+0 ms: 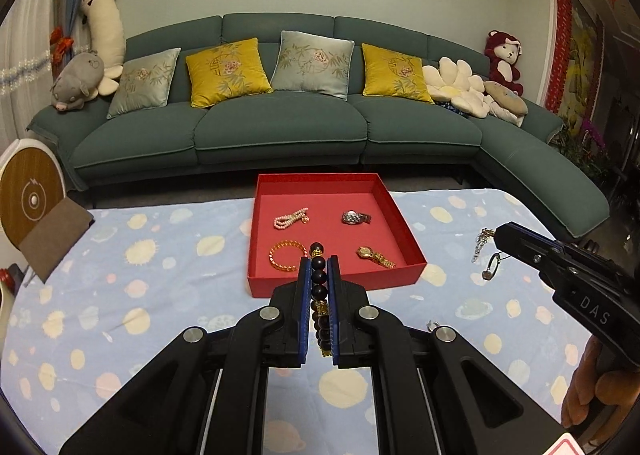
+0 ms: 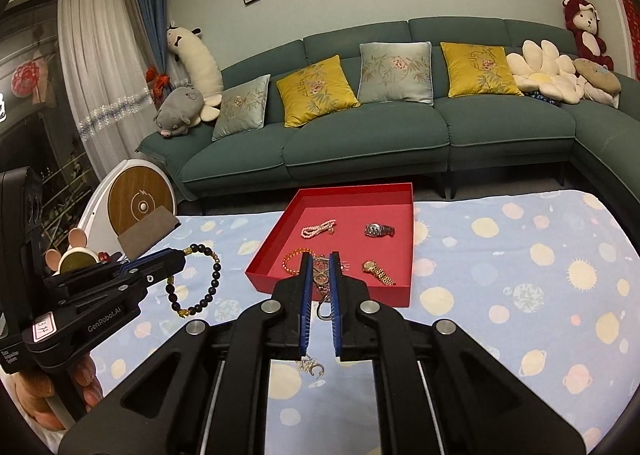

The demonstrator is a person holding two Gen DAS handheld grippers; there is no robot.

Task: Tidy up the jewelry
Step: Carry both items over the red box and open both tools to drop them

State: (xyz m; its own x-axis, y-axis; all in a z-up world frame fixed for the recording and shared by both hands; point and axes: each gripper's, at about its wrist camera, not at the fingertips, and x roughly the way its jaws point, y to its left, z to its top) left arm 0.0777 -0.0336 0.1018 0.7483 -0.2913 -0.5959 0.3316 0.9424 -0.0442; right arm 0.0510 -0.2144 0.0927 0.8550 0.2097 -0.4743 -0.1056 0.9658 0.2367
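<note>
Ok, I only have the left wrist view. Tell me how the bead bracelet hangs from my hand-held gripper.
Observer: From the right wrist view, the bead bracelet dangles as a full open loop from the tip of the left hand-held gripper.
Operator: Now report the right one's load.
Observer: The right hand-held gripper is shut on a silver chain, and a crescent charm hangs beneath it.

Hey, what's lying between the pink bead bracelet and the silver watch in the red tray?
Nothing: in both wrist views only bare red tray floor separates the pink bead bracelet from the silver watch.
</note>
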